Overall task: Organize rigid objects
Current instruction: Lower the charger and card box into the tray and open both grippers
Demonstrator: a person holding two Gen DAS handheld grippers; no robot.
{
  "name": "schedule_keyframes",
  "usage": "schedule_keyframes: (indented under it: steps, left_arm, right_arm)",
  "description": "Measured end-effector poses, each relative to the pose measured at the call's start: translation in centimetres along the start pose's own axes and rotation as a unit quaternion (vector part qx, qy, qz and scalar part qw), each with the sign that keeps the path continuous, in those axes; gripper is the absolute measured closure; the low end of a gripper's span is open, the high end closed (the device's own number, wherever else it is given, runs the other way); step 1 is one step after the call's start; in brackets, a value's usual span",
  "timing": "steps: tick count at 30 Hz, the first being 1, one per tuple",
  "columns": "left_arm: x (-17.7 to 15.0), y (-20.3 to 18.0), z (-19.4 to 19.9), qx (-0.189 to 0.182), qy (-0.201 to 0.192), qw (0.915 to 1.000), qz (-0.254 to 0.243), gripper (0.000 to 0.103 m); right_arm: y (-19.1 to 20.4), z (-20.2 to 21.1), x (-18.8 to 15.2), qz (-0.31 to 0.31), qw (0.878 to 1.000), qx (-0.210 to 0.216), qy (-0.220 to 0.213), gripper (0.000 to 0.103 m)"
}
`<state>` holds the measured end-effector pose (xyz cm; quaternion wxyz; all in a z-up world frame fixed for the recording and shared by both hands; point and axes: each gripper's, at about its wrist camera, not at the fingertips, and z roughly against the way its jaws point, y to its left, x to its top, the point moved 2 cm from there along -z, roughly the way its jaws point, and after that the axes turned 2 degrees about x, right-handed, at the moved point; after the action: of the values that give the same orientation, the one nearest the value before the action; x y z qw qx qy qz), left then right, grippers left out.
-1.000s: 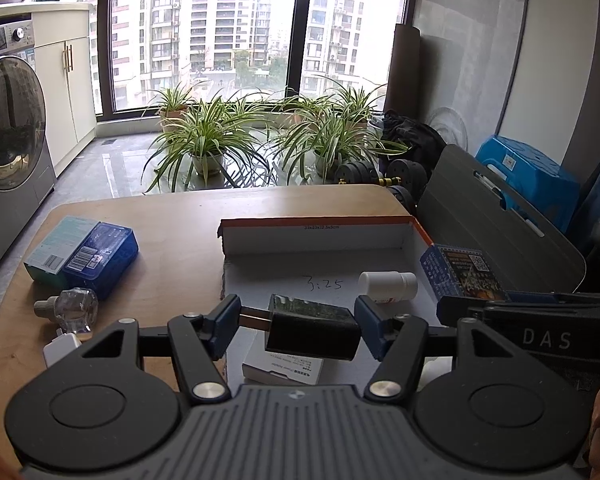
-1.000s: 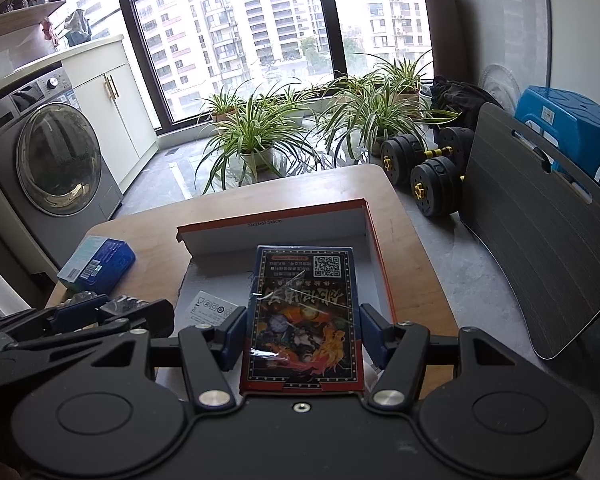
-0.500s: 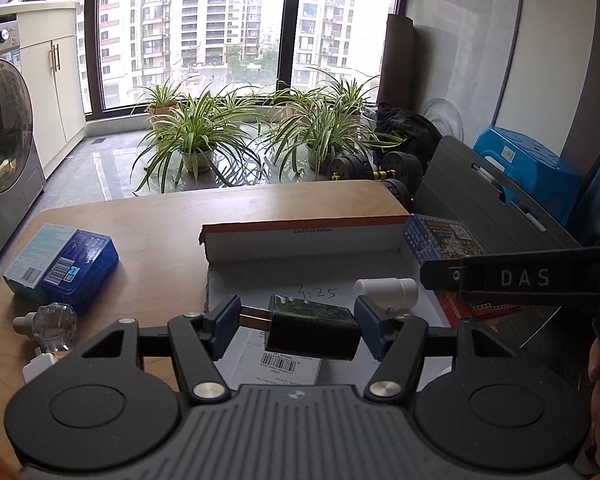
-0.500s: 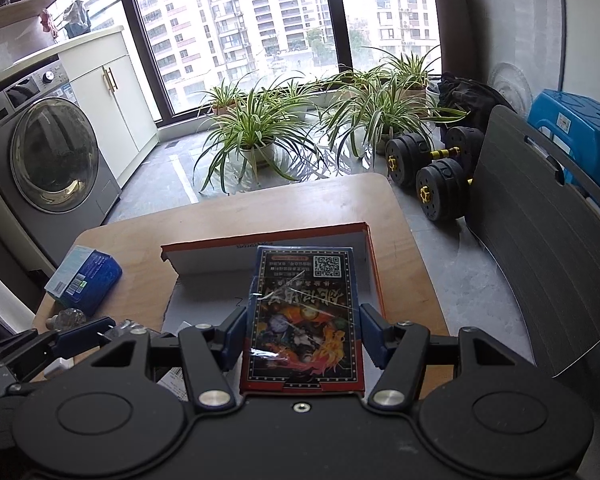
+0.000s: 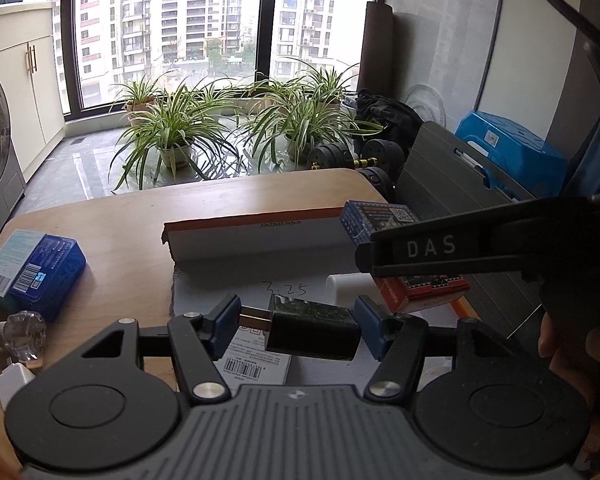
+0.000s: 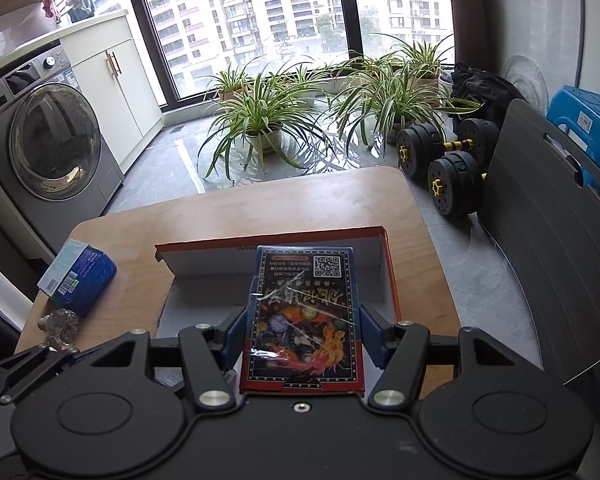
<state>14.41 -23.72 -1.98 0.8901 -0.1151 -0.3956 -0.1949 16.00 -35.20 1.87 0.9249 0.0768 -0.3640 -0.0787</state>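
Balcony-side room, washing machine (image 6: 48,144) at left, spider plants (image 5: 172,132) by the window, round-cornered wooden worktop (image 5: 128,220) in front.

Far left on the worktop: blue carton (image 5: 28,270) lying flat, clear glass knob (image 5: 20,332) just beside it, a white plug-like piece (image 5: 10,382) near the edge, partly cut off so can't identify it for sure. All three outside the box, so likely not yet sorted.

Centre: open shipping box (image 5: 256,236), white inside with an orange rim, rear flap up. It reads as the collection bin. Inside it are a flat barcode-labelled packet (image 5: 256,366) and a white cylindrical bottle (image 5: 346,286) on its side.

Left tool (image 5: 296,326) is clamped on a black charger block (image 5: 312,328), held crosswise with its metal end toward the left finger, hanging over the near part of the box. Looks staged for a drop.

Right tool (image 6: 302,338) is closed on a card pack (image 6: 304,316), gripped by the long edges, printed face up and QR end forward, over the right half of the box. Edge grip keeps it flat for laying down.

Both loads sit above the box and not yet released; the tools are close together, so releasing one at a time seems safer.
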Motion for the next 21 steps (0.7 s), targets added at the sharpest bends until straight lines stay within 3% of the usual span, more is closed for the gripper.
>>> schedule_keyframes:
  steps: [11, 17, 19, 21]
  left_arm:
    - [0.1, -1.0, -0.8, -0.014, 0.008, 0.9998, -0.009, 0.039]
    - [-0.1, -1.6, -1.2, -0.039, 0.018, 0.999, -0.009, 0.039]
    - [-0.2, -1.7, -1.1, -0.042, 0.018, 0.9989, -0.007, 0.029]
    - [-0.1, -1.7, -0.9, -0.041, 0.016, 0.999, -0.007, 0.028]
  right_arm:
    - [-0.2, -1.4, 0.6, 0.004, 1.0, 0.002, 0.012, 0.031]
    - [-0.6, -0.8, 0.9, -0.002, 1.0, 0.0, -0.005, 0.031]
    - [-0.6, -0.4, 0.9, -0.001, 1.0, -0.004, -0.009, 0.031]
    - [-0.6, 0.0, 0.8, -0.001, 1.0, -0.005, -0.012, 0.031]
